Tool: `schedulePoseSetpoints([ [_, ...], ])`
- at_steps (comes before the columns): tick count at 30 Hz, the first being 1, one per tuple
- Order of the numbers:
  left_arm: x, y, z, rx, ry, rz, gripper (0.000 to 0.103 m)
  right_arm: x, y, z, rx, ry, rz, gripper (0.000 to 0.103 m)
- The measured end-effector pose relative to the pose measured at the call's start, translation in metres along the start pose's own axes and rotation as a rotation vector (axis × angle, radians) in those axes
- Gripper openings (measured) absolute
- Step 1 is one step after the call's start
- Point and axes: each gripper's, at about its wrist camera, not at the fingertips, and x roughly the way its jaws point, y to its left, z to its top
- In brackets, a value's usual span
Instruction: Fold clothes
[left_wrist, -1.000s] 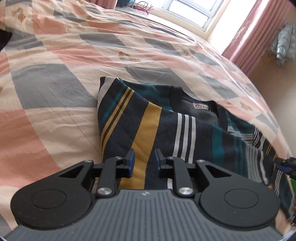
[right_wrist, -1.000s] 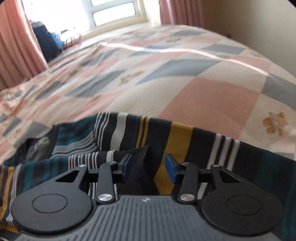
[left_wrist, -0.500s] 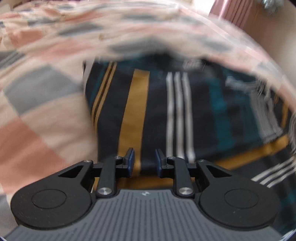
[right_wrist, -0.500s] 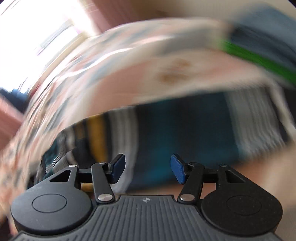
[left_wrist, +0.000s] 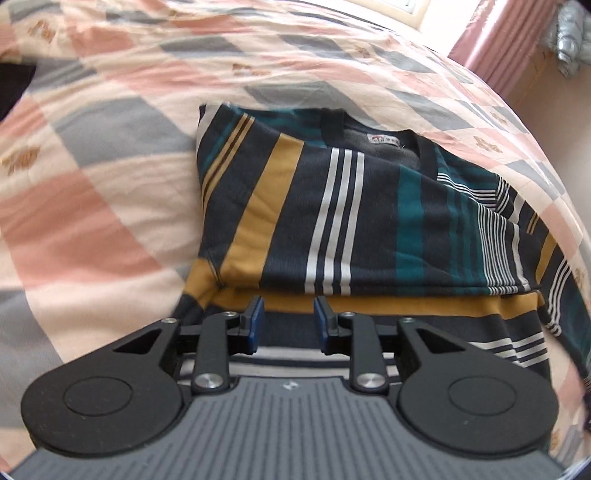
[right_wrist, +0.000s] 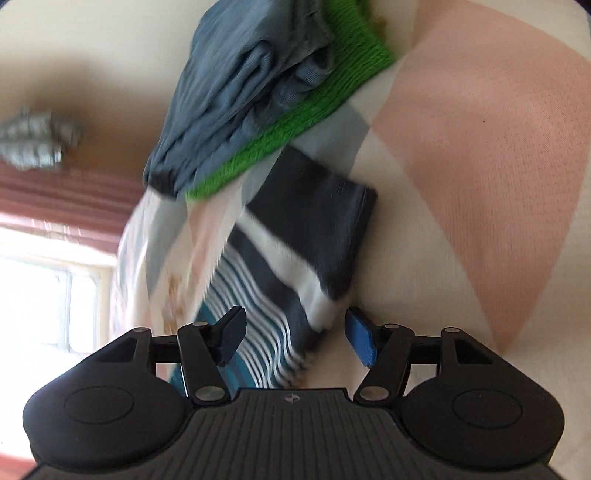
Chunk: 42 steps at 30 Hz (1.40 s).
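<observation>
Jaws apart beside green knit (right_wrist: 295, 122), jeans (right_wrist: 236, 88)

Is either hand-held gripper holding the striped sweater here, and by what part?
Neither. The left hand-held gripper and right hand-held gripper are open, nothing clamped; the striped sweater lies loose.

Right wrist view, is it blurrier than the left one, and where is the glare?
Right wrist view: motion-smeared striped sweater, blown-out window at left. Left wrist view: sweater mostly sharp, bedspread bowed by fisheye.
</observation>
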Motion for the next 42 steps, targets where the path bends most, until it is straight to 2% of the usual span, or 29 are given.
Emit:
schedulePoseSetpoints([
  [2, 0.001, 0.002, -0.001, -0.028, 0.004, -0.011, 0.024, 0.002, 0.008, 0.001, -0.032, -0.017, -0.043, 0.065],
  [3, 0.000, 0.004, -0.001, -0.042, 0.006, -0.017, 0.024, 0.003, 0.011, 0.001, -0.049, -0.026, -0.064, 0.061],
  [5, -0.002, 0.009, 0.003, -0.063, 0.003, -0.027, 0.024, 0.005, 0.019, 0.002, -0.081, -0.043, -0.107, 0.037],
  [6, -0.004, 0.012, 0.005, -0.067, -0.002, -0.031, 0.024, 0.006, 0.023, 0.002, -0.097, -0.052, -0.129, 0.016],
  [7, -0.006, 0.016, 0.008, -0.070, -0.009, -0.034, 0.024, 0.007, 0.027, 0.002, -0.114, -0.060, -0.150, 0.010],
  [8, -0.008, 0.020, 0.011, -0.073, -0.018, -0.038, 0.024, 0.008, 0.030, 0.002, -0.130, -0.069, -0.171, 0.010],
  [12, -0.018, 0.046, 0.023, -0.115, -0.046, -0.051, 0.024, -0.007, 0.133, -0.098, -0.548, -0.074, 0.020, 0.009],
  [20, -0.040, 0.126, 0.028, -0.301, -0.088, -0.073, 0.024, -0.042, 0.349, -0.311, -1.418, -0.071, 0.459, 0.008],
  [22, -0.047, 0.149, 0.025, -0.327, -0.096, -0.054, 0.024, -0.060, 0.365, -0.389, -1.557, -0.022, 0.629, 0.008],
  [24, -0.053, 0.174, 0.019, -0.354, -0.099, -0.040, 0.024, -0.072, 0.361, -0.462, -1.670, 0.058, 0.761, 0.008],
  [26, -0.055, 0.197, 0.011, -0.378, -0.083, -0.032, 0.027, -0.074, 0.347, -0.522, -1.731, 0.173, 0.849, 0.008],
  [27, -0.054, 0.207, 0.007, -0.388, -0.070, -0.028, 0.028, -0.070, 0.335, -0.549, -1.762, 0.245, 0.858, 0.007],
  [29, -0.051, 0.223, -0.002, -0.415, -0.047, -0.023, 0.029, -0.052, 0.305, -0.593, -1.827, 0.369, 0.799, 0.011],
  [30, -0.049, 0.228, -0.005, -0.428, -0.038, -0.034, 0.030, -0.034, 0.288, -0.608, -1.873, 0.440, 0.726, 0.020],
  [31, -0.046, 0.232, -0.008, -0.440, -0.029, -0.048, 0.032, -0.017, 0.273, -0.616, -1.907, 0.488, 0.636, 0.035],
  [32, -0.045, 0.234, -0.009, -0.447, -0.029, -0.062, 0.033, 0.000, 0.258, -0.620, -1.935, 0.526, 0.542, 0.037],
  [33, -0.043, 0.234, -0.010, -0.452, -0.031, -0.077, 0.037, 0.009, 0.245, -0.617, -1.940, 0.554, 0.486, 0.037],
  [34, -0.042, 0.234, -0.009, -0.458, -0.034, -0.096, 0.040, 0.009, 0.233, -0.609, -1.926, 0.571, 0.461, 0.044],
  [36, -0.035, 0.230, -0.005, -0.484, -0.038, -0.148, 0.042, -0.001, 0.223, -0.584, -1.866, 0.544, 0.436, 0.062],
  [38, -0.026, 0.225, 0.001, -0.535, -0.036, -0.219, 0.043, -0.012, 0.220, -0.551, -1.840, 0.453, 0.395, 0.062],
  [42, 0.001, 0.211, 0.011, -0.655, -0.008, -0.334, 0.050, -0.014, 0.229, -0.474, -1.857, 0.272, 0.233, 0.062],
])
